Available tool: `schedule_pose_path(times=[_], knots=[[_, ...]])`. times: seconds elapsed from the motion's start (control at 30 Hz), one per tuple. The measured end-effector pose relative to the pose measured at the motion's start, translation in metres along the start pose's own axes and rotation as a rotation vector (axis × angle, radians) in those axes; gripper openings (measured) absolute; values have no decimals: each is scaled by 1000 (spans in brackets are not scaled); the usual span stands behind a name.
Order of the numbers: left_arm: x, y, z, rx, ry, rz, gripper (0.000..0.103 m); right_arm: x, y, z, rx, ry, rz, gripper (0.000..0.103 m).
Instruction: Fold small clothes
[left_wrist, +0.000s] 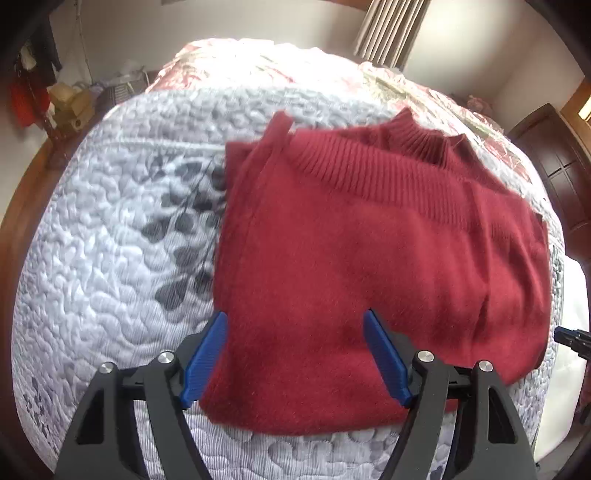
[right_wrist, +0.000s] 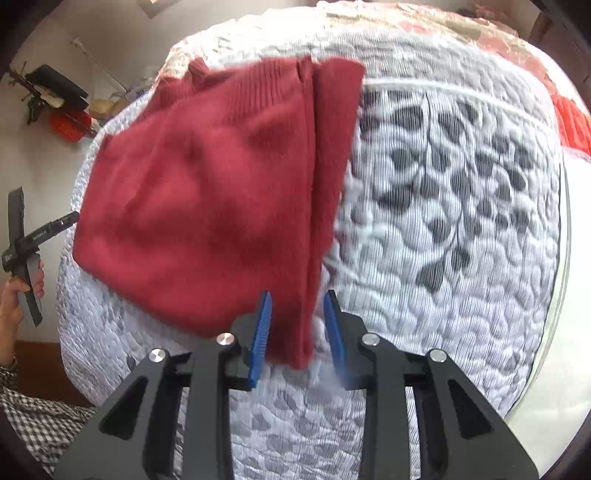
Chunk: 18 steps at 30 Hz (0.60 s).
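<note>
A dark red knit sweater (left_wrist: 351, 240) lies folded on the white and grey quilted bed cover (left_wrist: 110, 258), its ribbed collar at the far side. My left gripper (left_wrist: 295, 314) is open, its blue fingers (left_wrist: 207, 354) wide apart over the sweater's near left part. In the right wrist view the sweater (right_wrist: 207, 199) fills the left half. My right gripper (right_wrist: 298, 293) is open by a narrow gap, and the sweater's folded right edge lies between its fingers without being pinched. A hand holds the left gripper (right_wrist: 26, 243) at the far left.
A pink floral quilt (left_wrist: 258, 62) covers the far end of the bed. A curtain (left_wrist: 391, 29) and a dark wooden door (left_wrist: 550, 155) stand behind it, clutter (left_wrist: 66, 103) at the left. The bed's white side (right_wrist: 554, 387) drops off at the right.
</note>
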<state>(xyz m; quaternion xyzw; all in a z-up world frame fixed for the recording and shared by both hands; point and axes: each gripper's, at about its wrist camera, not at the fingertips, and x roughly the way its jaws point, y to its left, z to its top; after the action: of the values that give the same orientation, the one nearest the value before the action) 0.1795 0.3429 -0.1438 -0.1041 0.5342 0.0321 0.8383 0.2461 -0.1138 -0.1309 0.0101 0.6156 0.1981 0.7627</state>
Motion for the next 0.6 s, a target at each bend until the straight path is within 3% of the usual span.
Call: schedule_pose_path(times=[0.13, 0.2, 0.27, 0.33, 0.6], knots=[[4, -29, 32, 40, -32, -57, 77, 3, 6, 52, -23, -59, 0, 30], [18, -48, 47, 78, -32, -59, 77, 17, 7, 74, -19, -55, 0, 30], [31, -61, 54, 90, -13, -61, 77, 31, 3, 90, -16, -35, -31, 37], [43, -64, 57, 89, 4, -74, 77, 45, -4, 100, -8, -10, -58, 38], [83, -65, 53, 43, 71, -63, 78, 45, -38, 113, 71, -10, 19, 35]])
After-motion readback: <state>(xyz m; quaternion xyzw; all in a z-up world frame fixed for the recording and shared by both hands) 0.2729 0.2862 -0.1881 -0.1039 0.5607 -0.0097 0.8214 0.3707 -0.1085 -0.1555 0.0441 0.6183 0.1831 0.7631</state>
